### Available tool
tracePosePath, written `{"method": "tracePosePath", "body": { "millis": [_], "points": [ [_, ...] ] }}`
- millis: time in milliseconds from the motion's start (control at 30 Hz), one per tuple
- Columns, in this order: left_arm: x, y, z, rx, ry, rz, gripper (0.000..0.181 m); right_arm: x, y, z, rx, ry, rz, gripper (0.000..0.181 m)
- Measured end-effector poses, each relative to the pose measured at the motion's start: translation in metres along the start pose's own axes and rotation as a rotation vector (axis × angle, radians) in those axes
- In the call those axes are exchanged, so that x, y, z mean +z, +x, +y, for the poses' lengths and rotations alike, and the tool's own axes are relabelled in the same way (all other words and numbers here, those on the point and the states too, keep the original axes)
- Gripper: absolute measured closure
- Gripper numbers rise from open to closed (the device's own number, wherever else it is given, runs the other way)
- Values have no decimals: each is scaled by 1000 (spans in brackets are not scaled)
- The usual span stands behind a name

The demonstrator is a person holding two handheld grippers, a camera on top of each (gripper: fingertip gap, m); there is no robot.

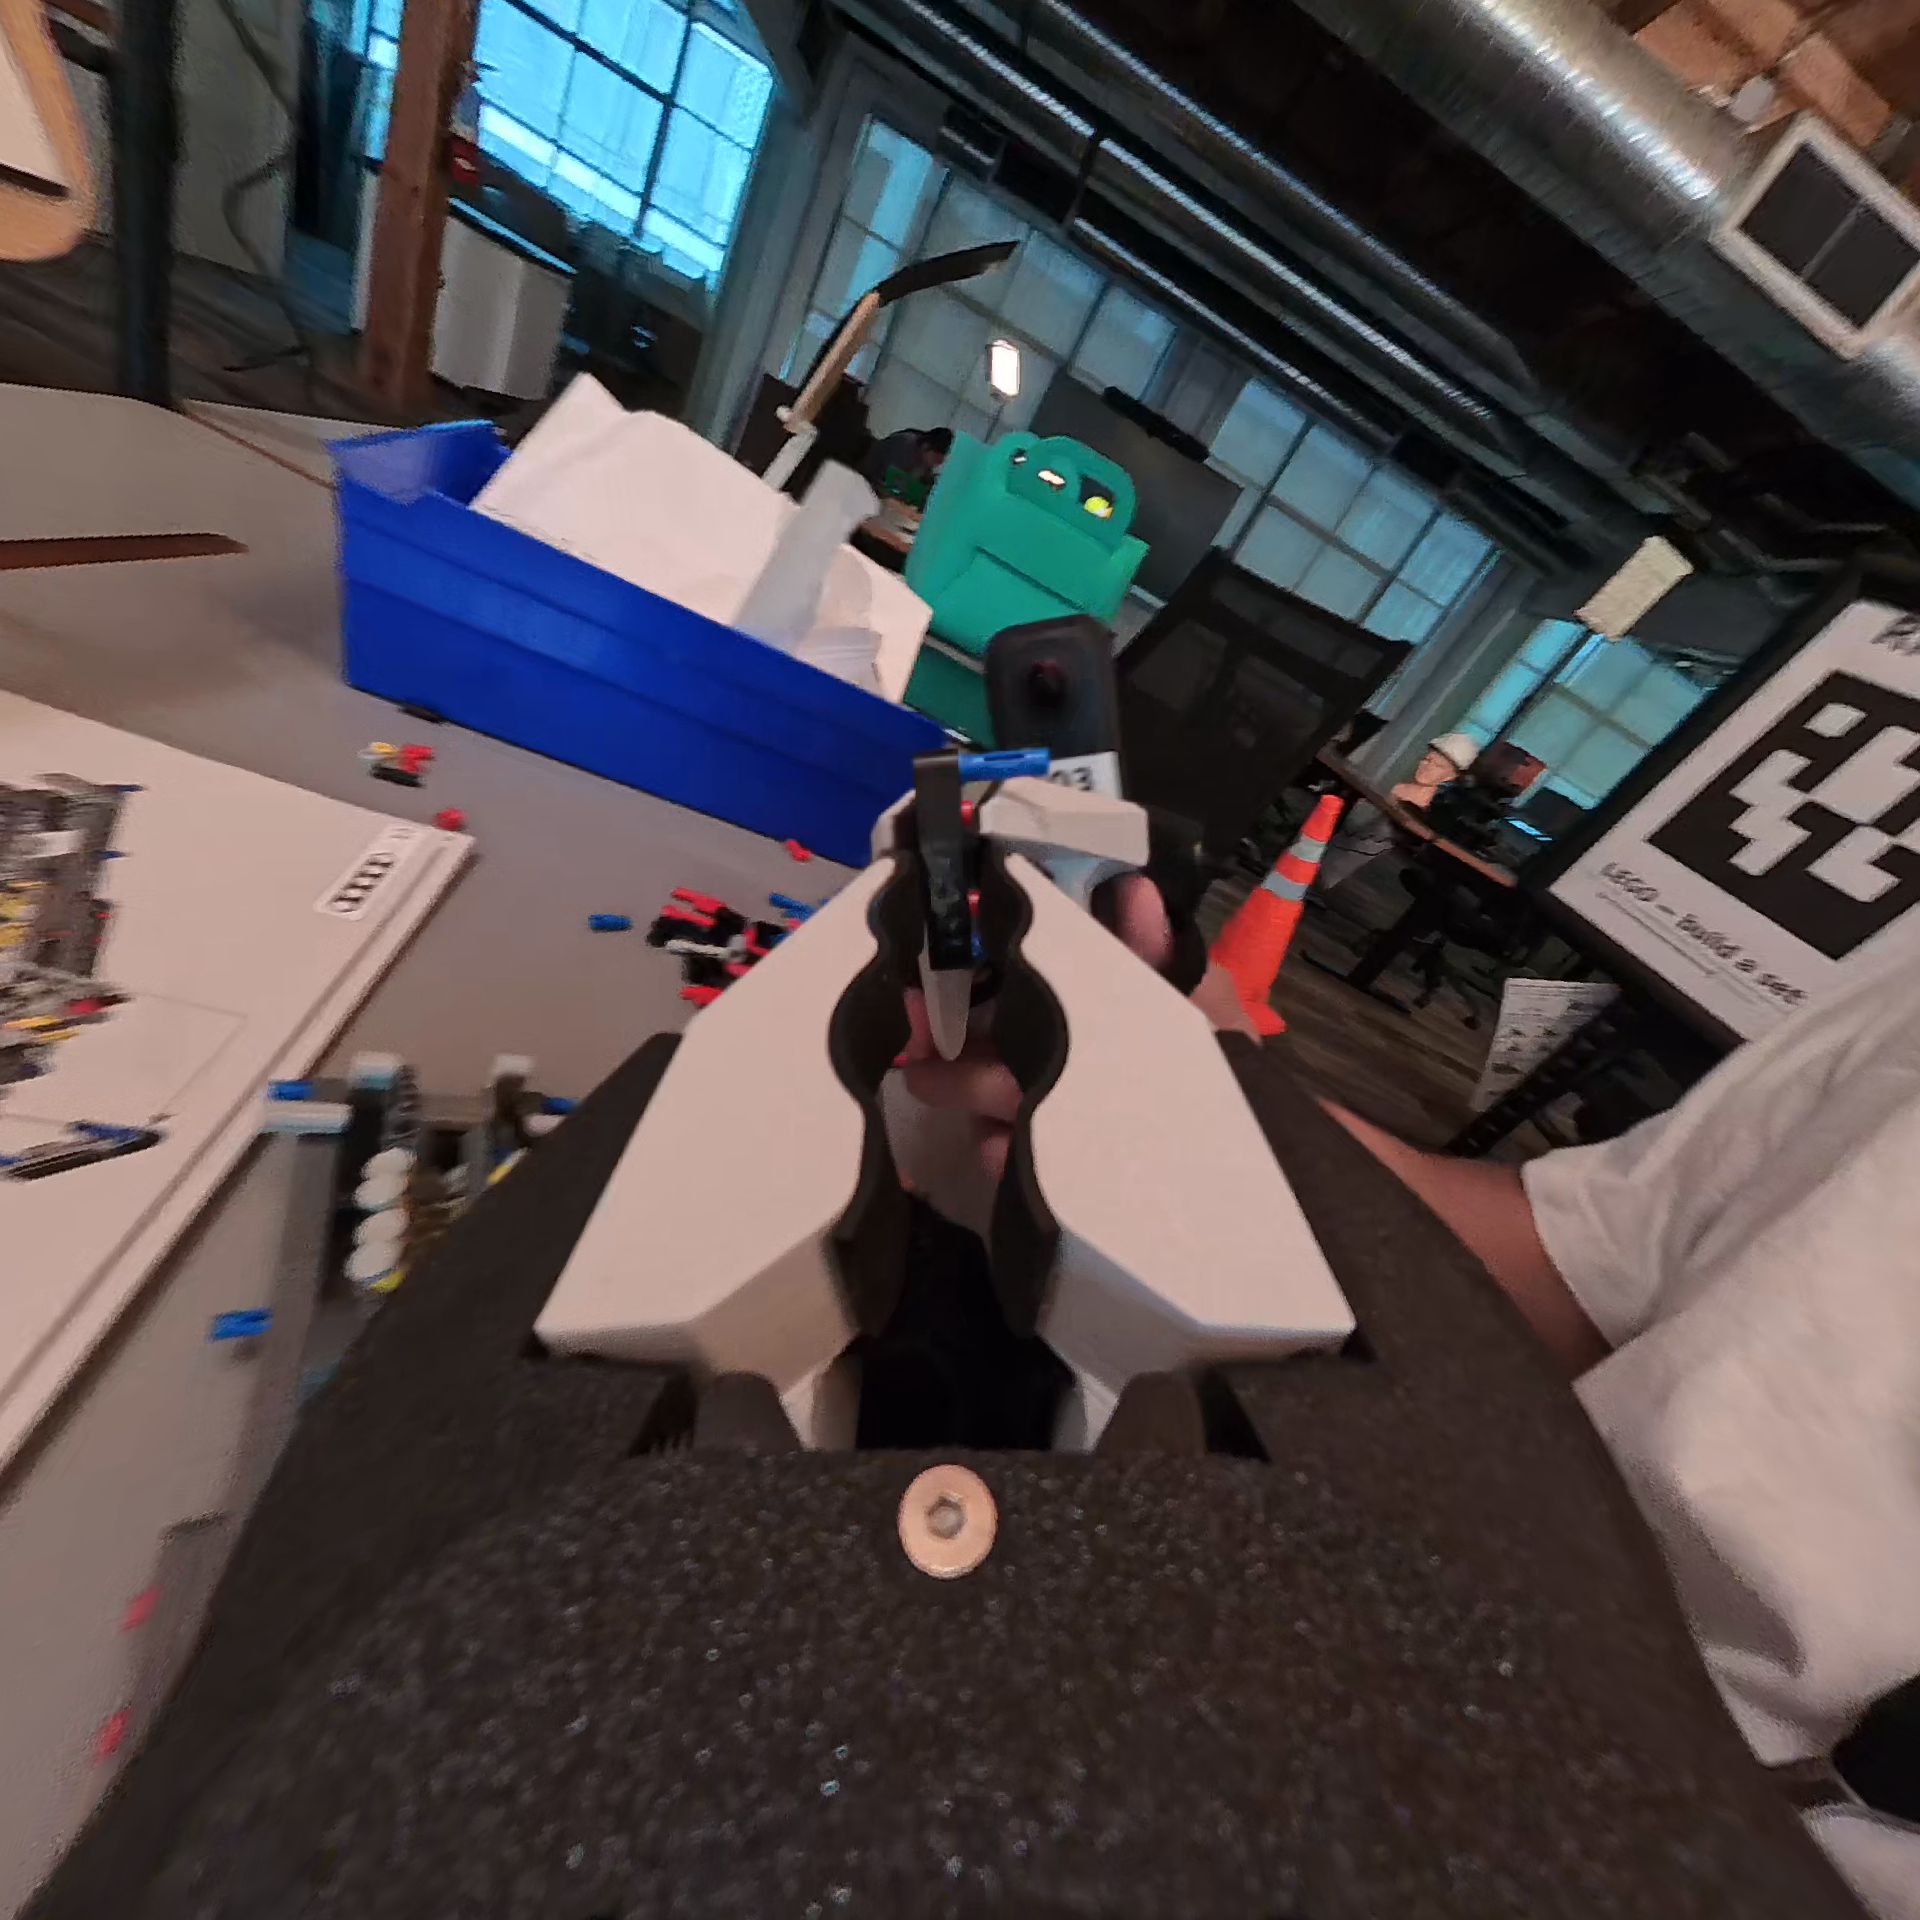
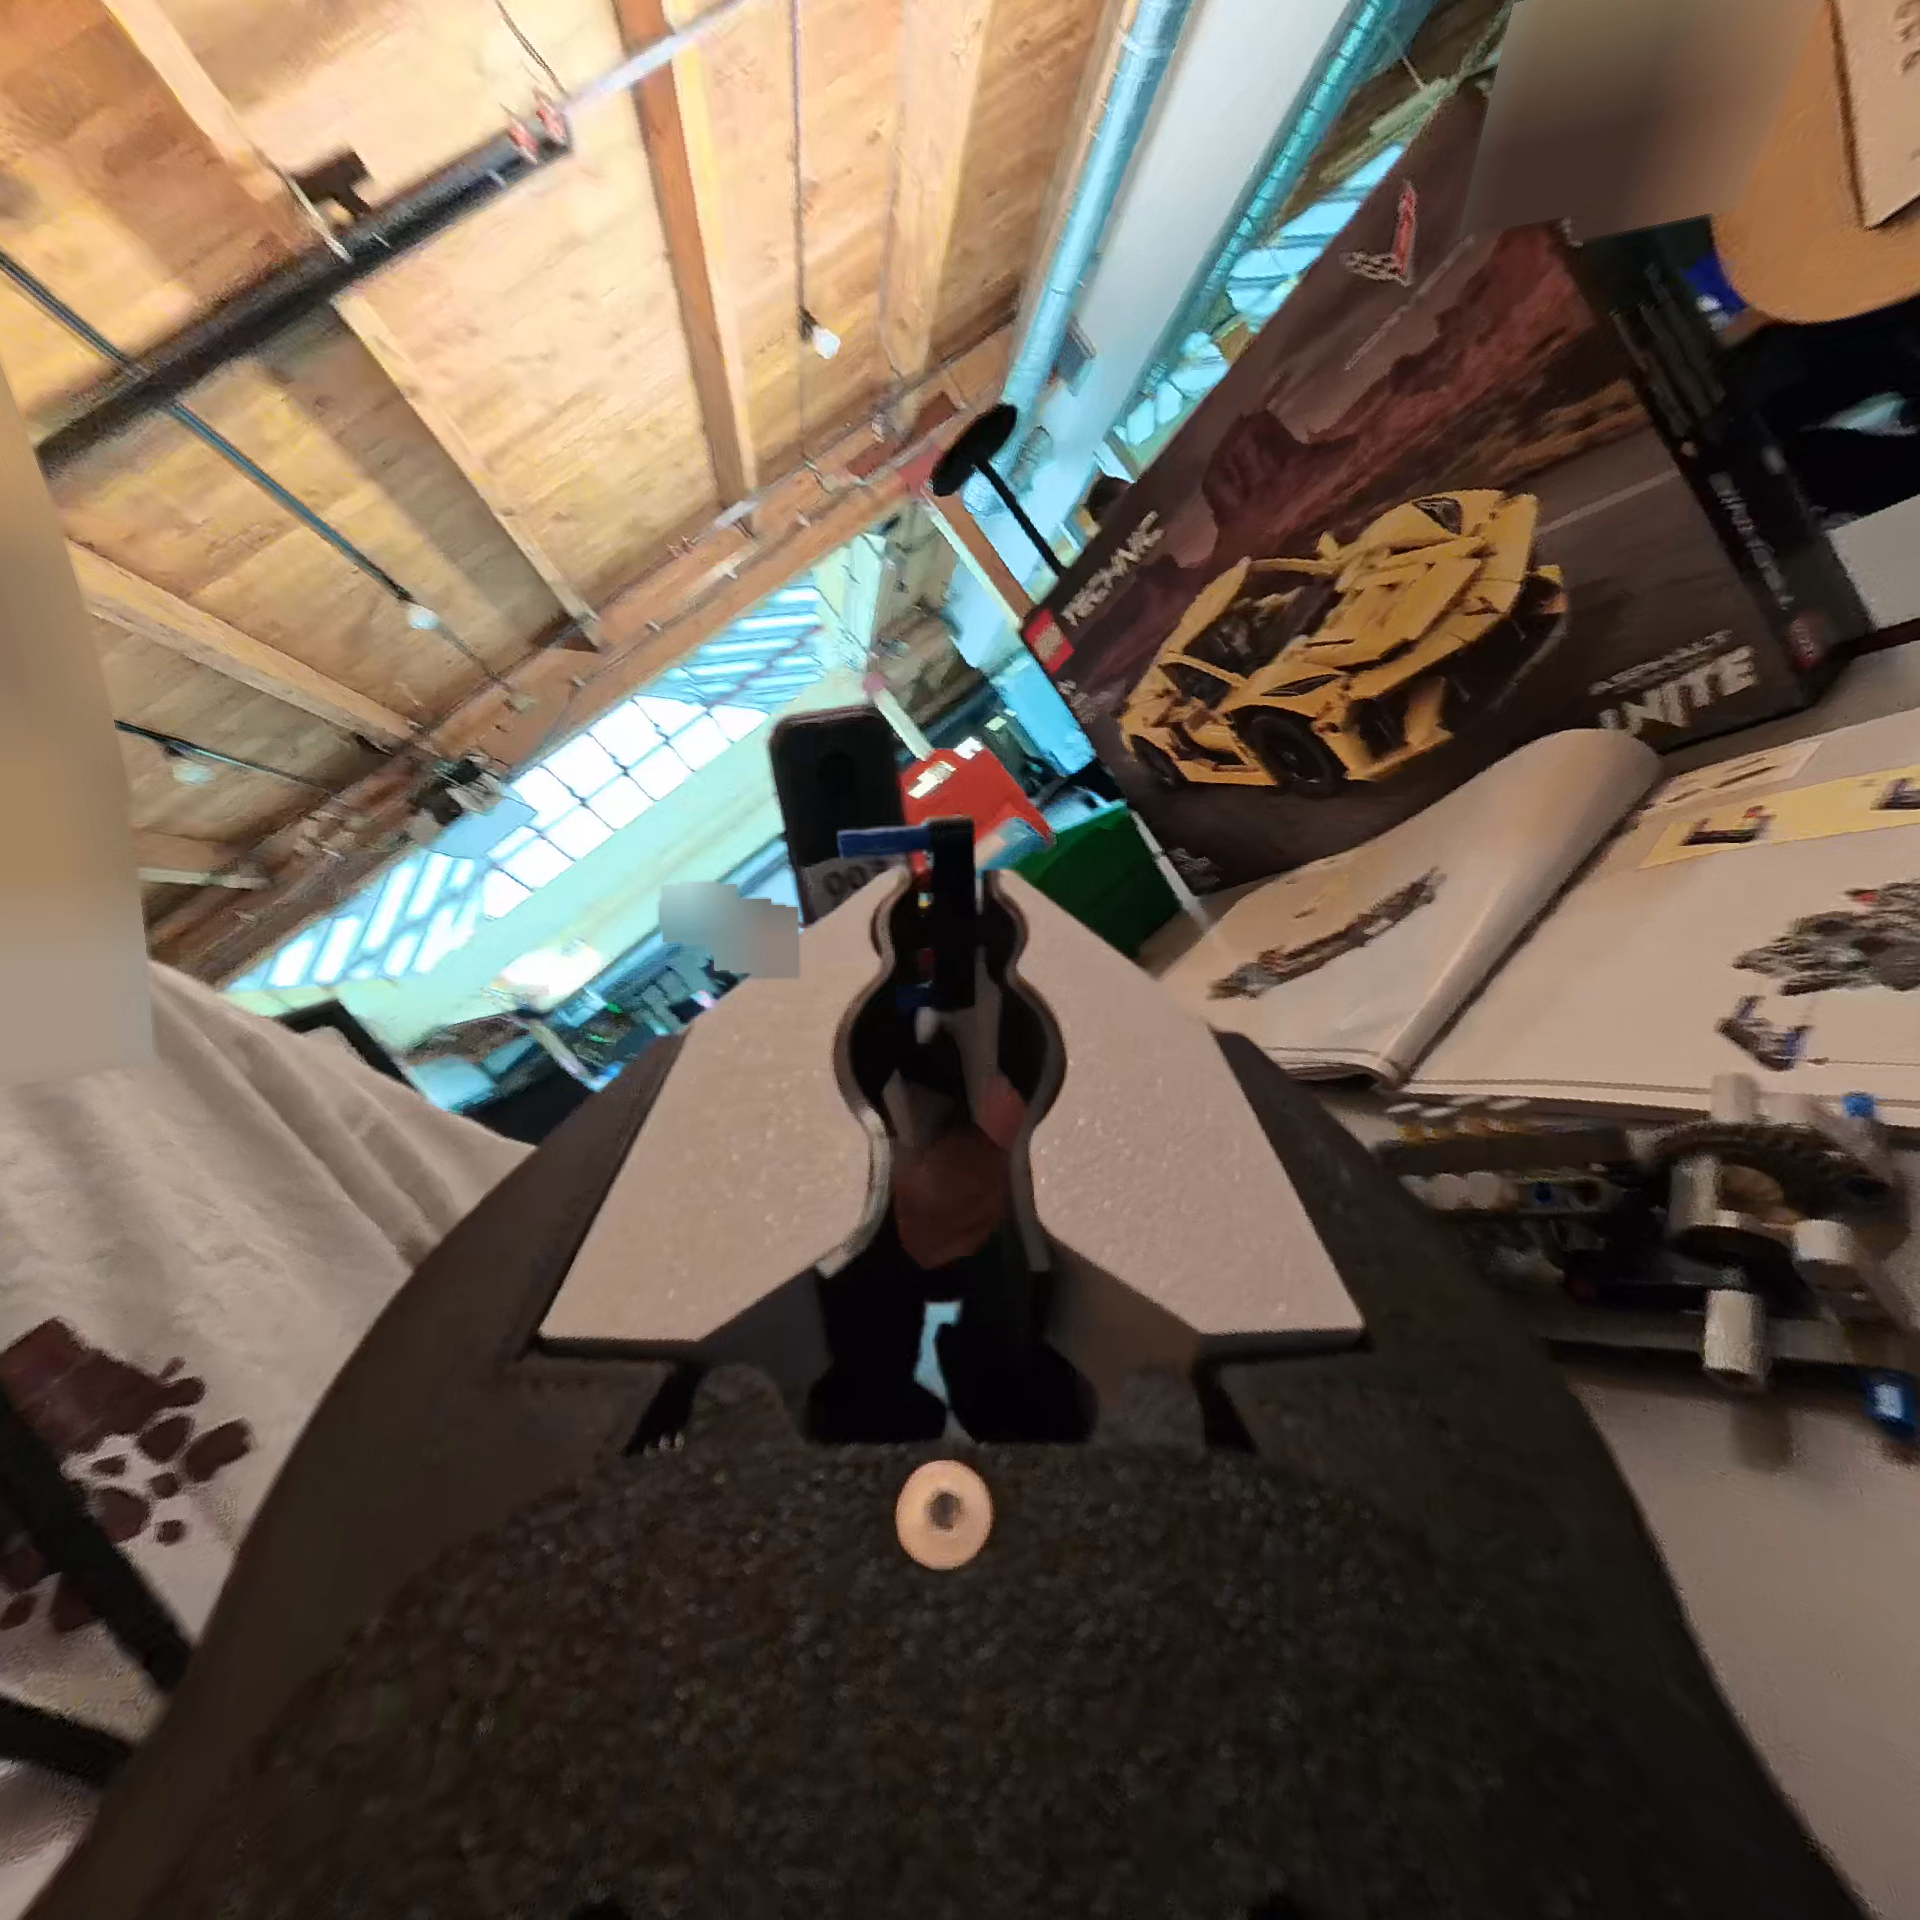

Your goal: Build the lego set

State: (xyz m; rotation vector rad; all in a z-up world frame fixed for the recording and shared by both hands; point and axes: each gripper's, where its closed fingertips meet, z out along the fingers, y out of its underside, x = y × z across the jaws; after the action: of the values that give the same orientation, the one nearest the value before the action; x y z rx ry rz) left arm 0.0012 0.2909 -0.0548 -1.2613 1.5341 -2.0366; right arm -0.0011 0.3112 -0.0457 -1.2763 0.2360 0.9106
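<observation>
Both grippers' fingers, left (image 1: 940,894) and right (image 2: 940,925), pinch one black beam (image 1: 943,883) carrying a blue pin (image 1: 1003,766). They meet tip to tip in open air. Loose pieces (image 1: 717,935) lie on the worktop (image 1: 260,644) left of the left fingers.

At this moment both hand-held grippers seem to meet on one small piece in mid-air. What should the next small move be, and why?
Probably press the blue pin fully into the black beam. The left hand-held gripper is shut on the beam, and the pin sticks out sideways from the beam's top end, seemingly not seated. The right hand-held gripper faces it, closed around the same piece.
</observation>
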Motion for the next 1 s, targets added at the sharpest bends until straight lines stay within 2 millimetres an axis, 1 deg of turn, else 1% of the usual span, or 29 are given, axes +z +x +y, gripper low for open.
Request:
{"method": "tracePosePath", "body": {
  "millis": [67,100,133,200,267,300,333,400,433,467,500,533,600,667,700,767,800,867,1000],
  "points": [
    [-10,-19,-6,11,-5,-89,173,3,18,-3,-81,-65,104,162],
    [-17,-34,-9,16,-17,-156,173,4,27,-6,-146,-102,153,160],
    [-25,-52,-9,25,-55,-241,173,5,38,-10,-228,-144,213,157],
    [-45,-89,-7,70,-158,-417,173,7,70,-15,-450,-273,357,154],
    [-64,-112,0,74,-269,-499,173,17,102,-10,-660,-417,422,149],
    [-71,-119,5,54,-307,-521,173,26,111,-3,-706,-463,407,143],
    [-77,-125,7,23,-318,-532,173,37,113,8,-699,-496,369,137],
    [-79,-128,6,-76,-261,-498,173,53,106,30,-673,-533,302,133],
    [-78,-127,5,-142,-226,-461,173,58,103,38,-716,-541,286,129],
    [-76,-124,3,-202,-191,-422,172,60,103,43,-787,-558,300,129],
    [-74,-122,1,-252,-158,-385,172,60,103,44,-863,-564,322,130],
    [-72,-119,-1,-297,-128,-355,173,61,101,40,-924,-535,342,131],
    [-67,-114,-3,-379,-73,-293,172,63,89,26,-1011,-423,362,139],
    [-63,-110,-7,-441,-6,-259,173,65,79,19,-1060,-345,363,147],
    [-62,-110,-9,-459,22,-250,173,67,77,22,-1071,-344,361,147],
    [-58,-109,-8,-464,38,-243,173,68,81,31,-1092,-399,394,145],
    [-57,-110,-8,-463,48,-248,173,68,83,30,-1089,-396,435,146],
    [-54,-106,-10,-481,81,-228,173,68,82,25,-1071,-355,490,154],
    [-50,-102,-8,-530,102,-207,172,65,84,29,-897,-378,545,160]
  ]
}}
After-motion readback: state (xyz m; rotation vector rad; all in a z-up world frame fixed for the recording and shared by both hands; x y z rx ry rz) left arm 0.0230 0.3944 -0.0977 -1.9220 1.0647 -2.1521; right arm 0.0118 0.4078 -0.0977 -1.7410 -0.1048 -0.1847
